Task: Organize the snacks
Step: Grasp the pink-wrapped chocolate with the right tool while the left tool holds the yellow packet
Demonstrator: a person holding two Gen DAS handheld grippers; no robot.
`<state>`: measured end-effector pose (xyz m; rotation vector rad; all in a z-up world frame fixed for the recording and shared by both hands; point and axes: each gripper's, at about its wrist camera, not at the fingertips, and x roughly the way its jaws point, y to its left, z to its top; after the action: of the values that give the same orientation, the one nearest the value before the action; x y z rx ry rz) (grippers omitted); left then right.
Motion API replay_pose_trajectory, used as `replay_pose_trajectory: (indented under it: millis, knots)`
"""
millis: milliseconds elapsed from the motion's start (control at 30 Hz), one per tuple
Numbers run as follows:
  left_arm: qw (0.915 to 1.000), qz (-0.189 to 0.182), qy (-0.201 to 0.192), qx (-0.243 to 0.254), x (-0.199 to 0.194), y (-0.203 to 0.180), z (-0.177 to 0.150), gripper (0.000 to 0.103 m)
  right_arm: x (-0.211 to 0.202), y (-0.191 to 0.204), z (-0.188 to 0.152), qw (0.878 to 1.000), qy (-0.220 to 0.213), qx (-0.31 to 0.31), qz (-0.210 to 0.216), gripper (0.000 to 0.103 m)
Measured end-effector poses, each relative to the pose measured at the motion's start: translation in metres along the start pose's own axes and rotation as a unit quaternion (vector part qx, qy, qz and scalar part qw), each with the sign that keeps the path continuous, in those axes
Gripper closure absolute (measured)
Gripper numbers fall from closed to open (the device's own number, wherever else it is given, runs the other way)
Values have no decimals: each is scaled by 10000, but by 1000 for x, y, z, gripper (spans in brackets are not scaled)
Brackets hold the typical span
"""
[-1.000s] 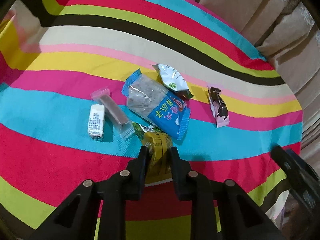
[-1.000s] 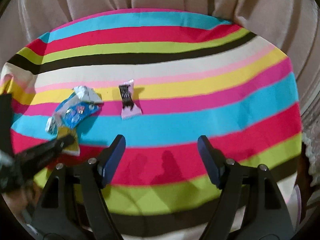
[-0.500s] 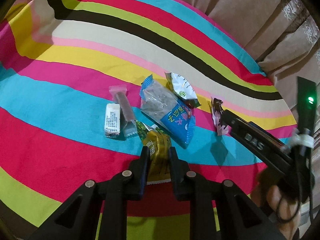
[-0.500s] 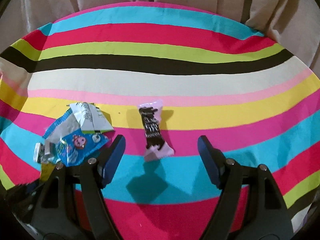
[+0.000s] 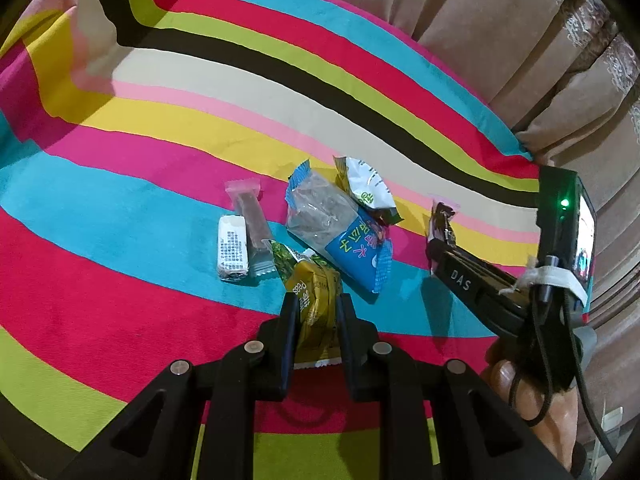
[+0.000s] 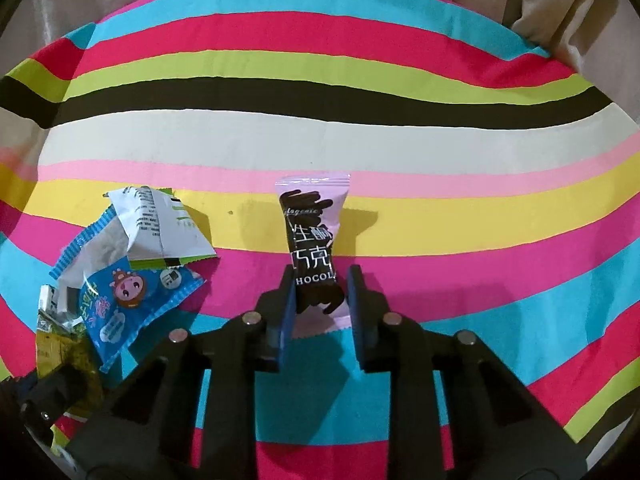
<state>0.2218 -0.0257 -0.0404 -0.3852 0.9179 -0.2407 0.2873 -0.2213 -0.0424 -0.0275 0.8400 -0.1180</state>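
A striped cloth [image 5: 168,92] covers the bench, its bands running across in cyan, red, lime green, black, cream, pink, yellow and magenta, and it fills most of the right wrist view [image 6: 400,140] too. Behind the far edge of the striped cloth hangs a beige curtain [image 5: 500,20] in vertical folds, with a paler embroidered trim [image 5: 588,24] running down its folds on the right of the cloth.
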Motion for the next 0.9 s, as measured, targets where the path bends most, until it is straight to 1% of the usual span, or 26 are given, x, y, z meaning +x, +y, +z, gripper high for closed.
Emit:
replay_pose_trajectory:
  millis: [100,400,500,900]
  knots:
    - [10000,30,-42,17,-2,-1,0,83,-10,-4,-3,9999,-98,65,8,77]
    - [9996,161,-189,124,-16,-9,-7,83,-57,-9,-17,9990,-379,222,-7,77]
    - [9993,189,-254,178,-25,-11,-10,83,-75,-7,-28,9988,-436,218,-18,77]
    - [9958,314,-508,689,-60,-38,-26,83,-134,-30,-61,9971,-609,450,-118,77]
